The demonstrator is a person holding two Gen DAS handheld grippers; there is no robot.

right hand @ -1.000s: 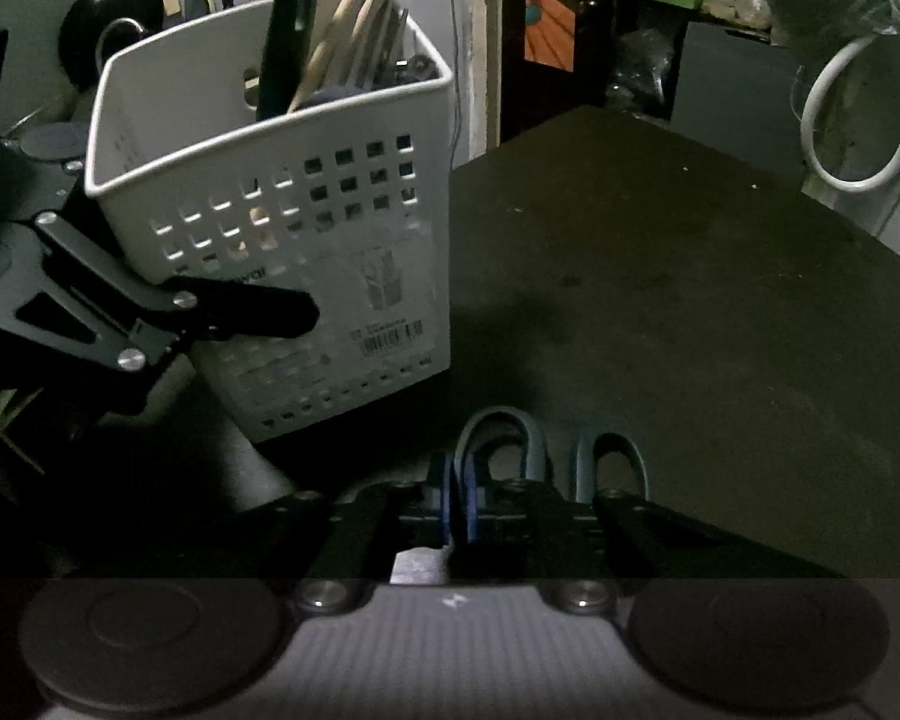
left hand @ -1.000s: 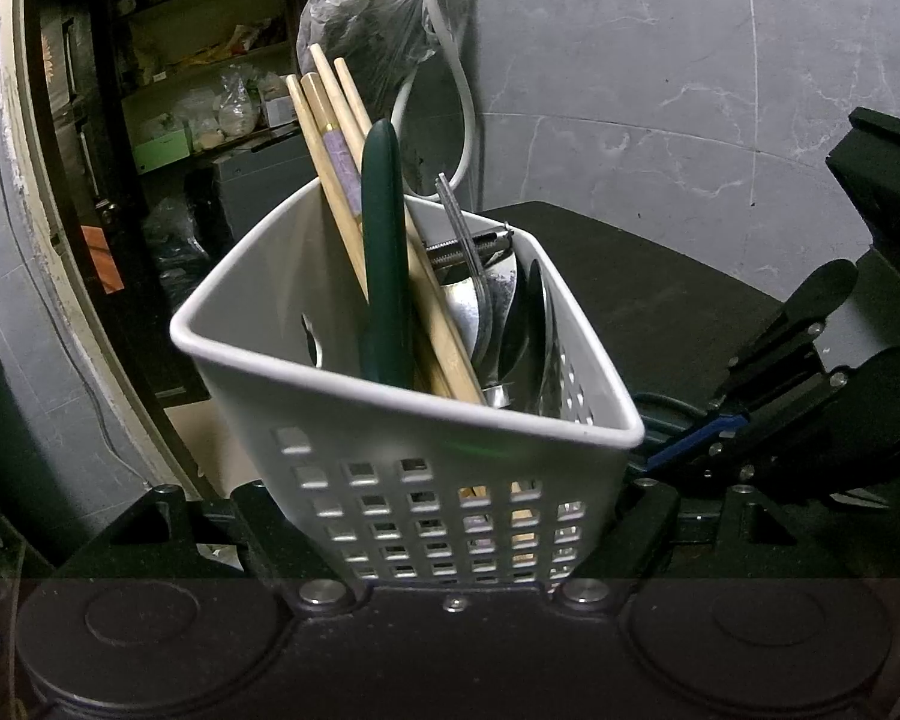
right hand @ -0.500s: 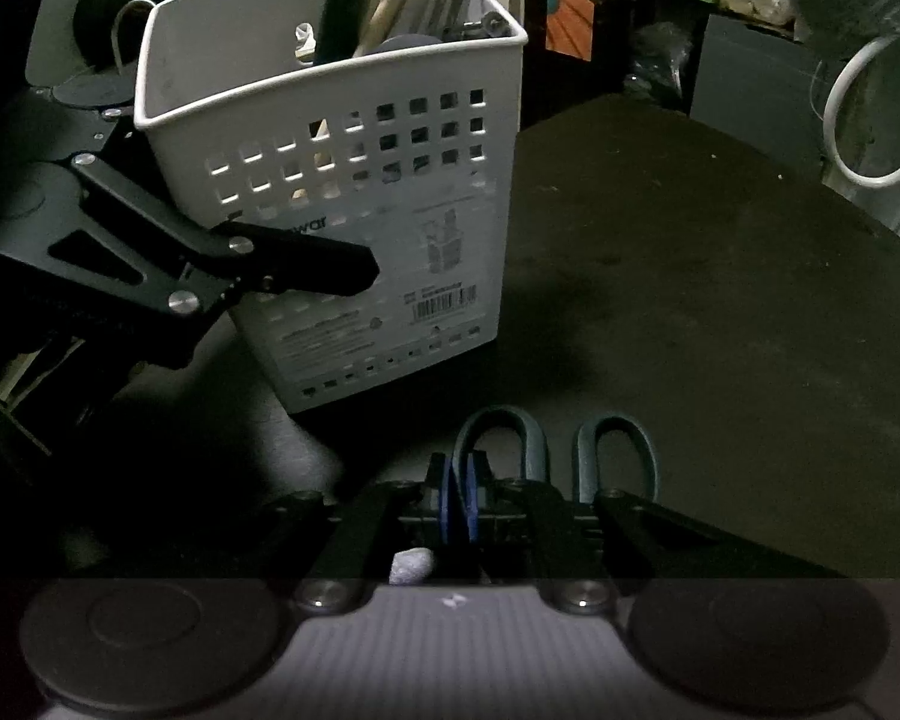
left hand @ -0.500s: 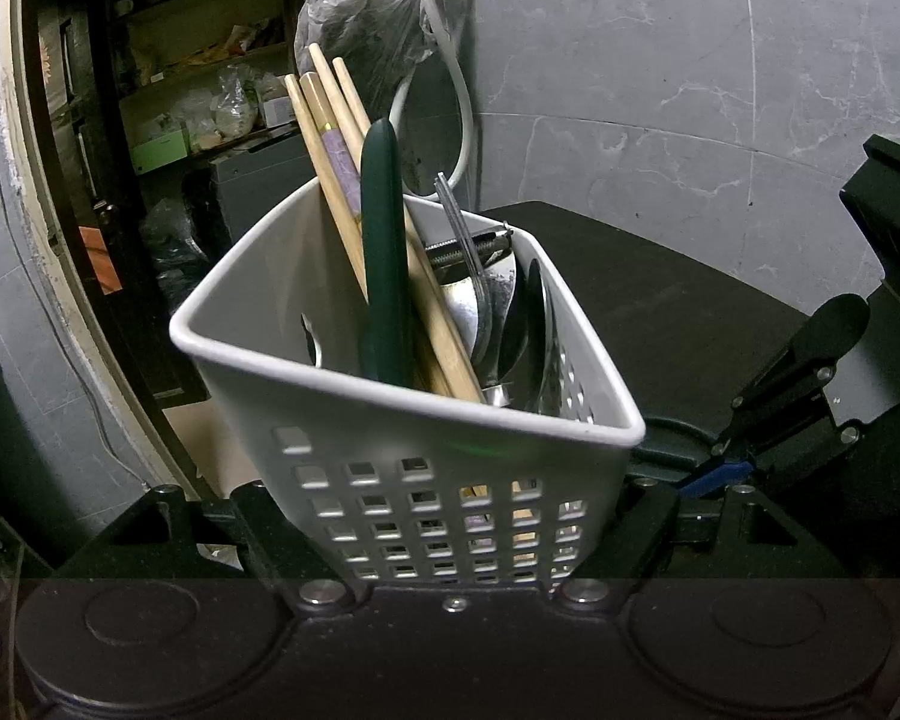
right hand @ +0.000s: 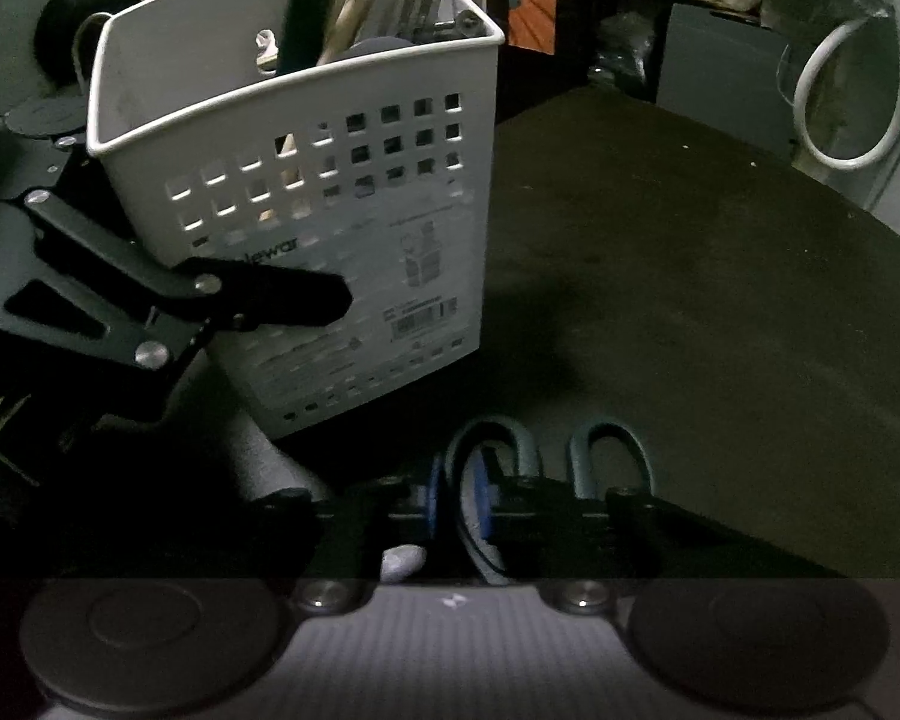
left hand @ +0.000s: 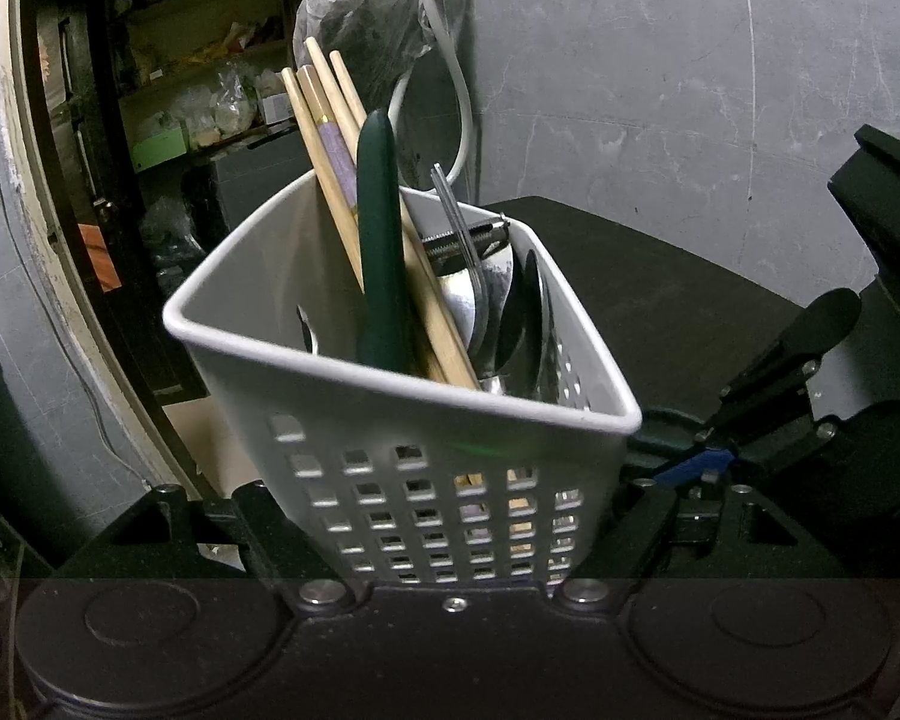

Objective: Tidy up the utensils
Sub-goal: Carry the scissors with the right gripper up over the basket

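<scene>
Two grippers are busy as I look through their cameras. My left gripper (left hand: 450, 516) has its jaws closing on the white perforated utensil basket (left hand: 426, 480), one finger (right hand: 258, 300) pressed flat against the labelled side wall; the basket sits between the jaws, tilted a little. Standing in it I see wooden chopsticks (left hand: 330, 138), a dark green handle (left hand: 381, 240), a clear plastic fork (left hand: 459, 222) and some steel spoons (left hand: 528, 324) packed to the far side. My right gripper (right hand: 459, 501) is pinched nearly shut on a pair of scissors (right hand: 609, 450): its blue pads clamp one grey-green handle loop, and the other loop lies just right of the jaws. The basket stands just ahead and to the left of those jaws.

I cannot see the scissor blades, which run back under the gripper body, and the utensils' lower ends show only in scraps through the basket's holes. The label print is too blurred to read.

Everything rests on a dark, matte tabletop (right hand: 690, 276). Beyond it is a grey marbled wall (left hand: 660, 90), a white hose (right hand: 840, 120) looping down it, a knotted plastic bag (left hand: 360, 12), and a doorway onto cluttered shelves (left hand: 198, 90).
</scene>
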